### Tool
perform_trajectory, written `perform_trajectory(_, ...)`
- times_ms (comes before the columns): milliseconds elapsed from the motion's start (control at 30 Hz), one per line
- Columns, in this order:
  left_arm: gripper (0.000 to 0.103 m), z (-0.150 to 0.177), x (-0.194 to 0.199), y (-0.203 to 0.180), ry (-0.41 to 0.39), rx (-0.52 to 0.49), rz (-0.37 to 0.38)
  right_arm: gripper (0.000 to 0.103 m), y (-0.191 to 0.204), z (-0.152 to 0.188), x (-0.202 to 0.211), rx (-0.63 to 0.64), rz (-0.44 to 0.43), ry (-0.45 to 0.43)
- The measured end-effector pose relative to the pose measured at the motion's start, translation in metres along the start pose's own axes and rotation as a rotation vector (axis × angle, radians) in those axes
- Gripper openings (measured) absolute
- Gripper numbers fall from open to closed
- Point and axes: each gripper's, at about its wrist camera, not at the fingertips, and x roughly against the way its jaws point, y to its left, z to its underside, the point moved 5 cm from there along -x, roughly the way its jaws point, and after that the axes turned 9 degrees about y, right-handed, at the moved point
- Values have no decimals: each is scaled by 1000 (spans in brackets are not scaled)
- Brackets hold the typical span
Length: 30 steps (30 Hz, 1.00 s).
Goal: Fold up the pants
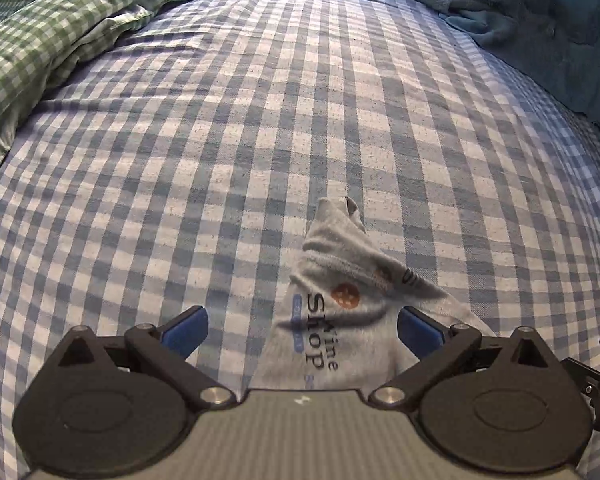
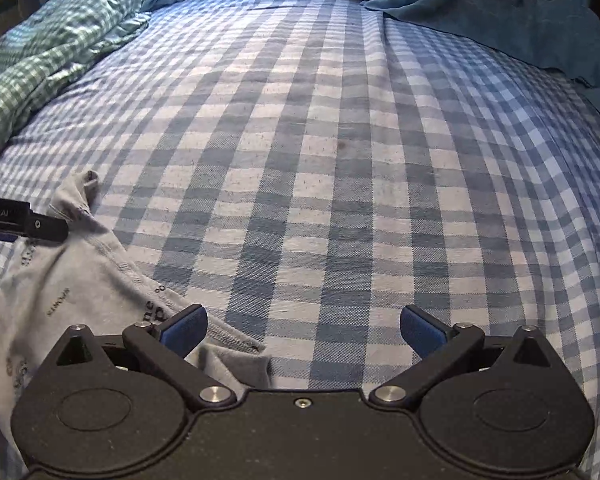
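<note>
The small grey pants [image 1: 340,320] lie crumpled on the checked bed sheet [image 1: 220,160], just in front of both tools. The left gripper [image 1: 302,326] and the right gripper [image 2: 303,326] stand wide apart, holding nothing. The cloth looks light and soft; I would pinch a hem edge

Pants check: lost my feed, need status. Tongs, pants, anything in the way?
Left tongs open, over pants. Right tongs open, holding nothing, pants at their left. Pants crumpled on bed, unfolded. Nothing in the way.
</note>
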Motion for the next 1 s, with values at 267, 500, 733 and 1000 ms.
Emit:
perform_trajectory(267, 103, 92, -2, 9, 93, 36, -46, 102, 40, 62, 6, 37, 47, 89)
perform_trajectory(500, 103, 144, 12, 22, 118, 82, -53, 102, 55, 110, 32, 35, 41, 104)
perform_trajectory(733, 103, 161, 20, 38, 140, 133, -63, 102, 43, 130, 35, -55, 11, 140)
perform_trajectory(1000, 103, 169, 43, 44, 143, 166, -69, 102, 33, 138, 46, -35, 11, 147)
